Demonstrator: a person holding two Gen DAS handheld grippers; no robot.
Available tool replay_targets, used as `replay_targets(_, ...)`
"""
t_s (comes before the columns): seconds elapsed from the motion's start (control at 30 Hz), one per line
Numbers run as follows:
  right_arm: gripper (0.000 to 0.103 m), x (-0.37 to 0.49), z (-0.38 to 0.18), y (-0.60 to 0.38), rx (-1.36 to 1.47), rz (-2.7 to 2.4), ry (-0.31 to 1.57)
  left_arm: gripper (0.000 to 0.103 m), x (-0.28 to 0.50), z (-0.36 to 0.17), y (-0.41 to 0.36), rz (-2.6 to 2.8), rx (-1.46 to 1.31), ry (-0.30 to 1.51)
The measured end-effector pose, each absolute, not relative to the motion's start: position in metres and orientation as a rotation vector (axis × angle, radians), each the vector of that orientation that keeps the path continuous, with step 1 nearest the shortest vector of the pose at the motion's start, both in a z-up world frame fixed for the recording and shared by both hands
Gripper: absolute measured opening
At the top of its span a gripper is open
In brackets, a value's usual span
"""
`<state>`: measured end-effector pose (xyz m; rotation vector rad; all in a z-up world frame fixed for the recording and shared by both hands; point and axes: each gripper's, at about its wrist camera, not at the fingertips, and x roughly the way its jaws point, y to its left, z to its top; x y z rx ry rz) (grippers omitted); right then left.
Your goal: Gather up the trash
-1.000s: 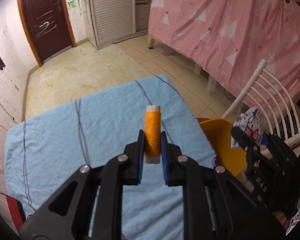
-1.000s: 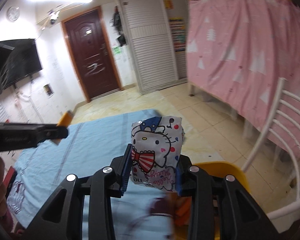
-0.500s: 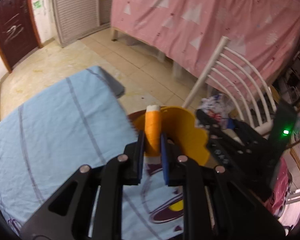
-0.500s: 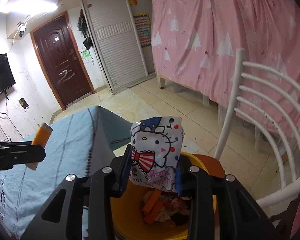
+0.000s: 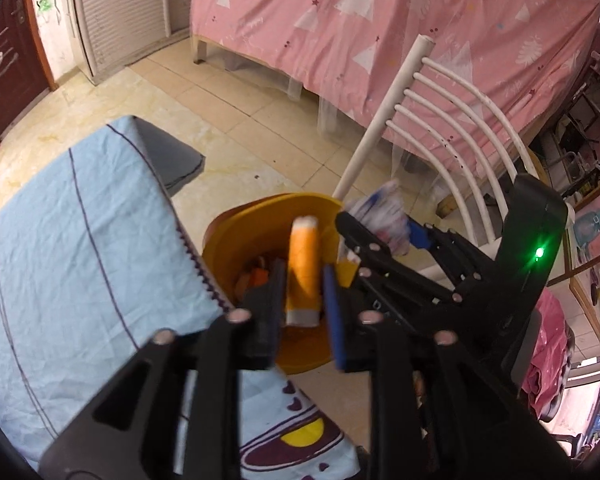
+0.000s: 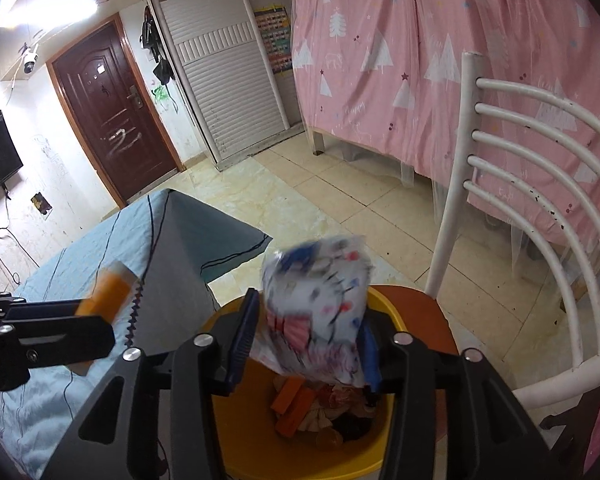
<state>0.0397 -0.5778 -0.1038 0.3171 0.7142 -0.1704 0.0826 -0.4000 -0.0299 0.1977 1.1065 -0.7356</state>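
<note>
Your left gripper and right gripper open over the bin: tube and wrapper loosen, chair beside.

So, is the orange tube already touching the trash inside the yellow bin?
Apart. The right wrist view shows the orange tube raised beside the blue cloth, with clear space between it and the trash in the yellow bin.

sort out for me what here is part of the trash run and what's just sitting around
Part of the job:
orange tube, between the opening left gripper jaws
cartoon-print packet, between the opening right gripper jaws
yellow bin, trash already inside

Just around:
white chair
blue cloth
pink curtain
</note>
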Motion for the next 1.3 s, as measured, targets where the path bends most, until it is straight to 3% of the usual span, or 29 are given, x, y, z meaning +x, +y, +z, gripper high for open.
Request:
replay_targets(0.1, 0.047, 0.037, -0.105, -0.580, 0.325, -0.176, 0.710, 0.057, 0.085, -0.030, -0.399, -0.717, 0.185, 1.090)
replay_targets(0.23, 0.048, 0.035, -0.105, -0.581, 0.335, -0.177, 0.705, 0.059, 0.089, -0.028, -0.391, -0.703, 0.166, 1.086)
replay_targets(0.37, 0.049, 0.032, -0.099, -0.579, 0.344, -0.181, 0.676, 0.067, 0.091, -0.023, -0.375, -0.668, 0.145, 1.056)
replay_targets(0.6, 0.063, 0.025, -0.082, -0.569, 0.350, -0.163, 0.599, 0.086, 0.087, -0.004, -0.336, -0.546, 0.144, 0.901)
replay_targets(0.93, 0.094, 0.022, -0.046, -0.510, 0.290, -0.035, 0.482, 0.095, 0.086, 0.022, -0.251, -0.367, 0.105, 0.705)
replay_targets(1.3, 0.094, 0.040, -0.022, -0.416, 0.222, 0.147, 0.444, 0.096, 0.089, 0.019, -0.137, -0.150, 0.013, 0.652)
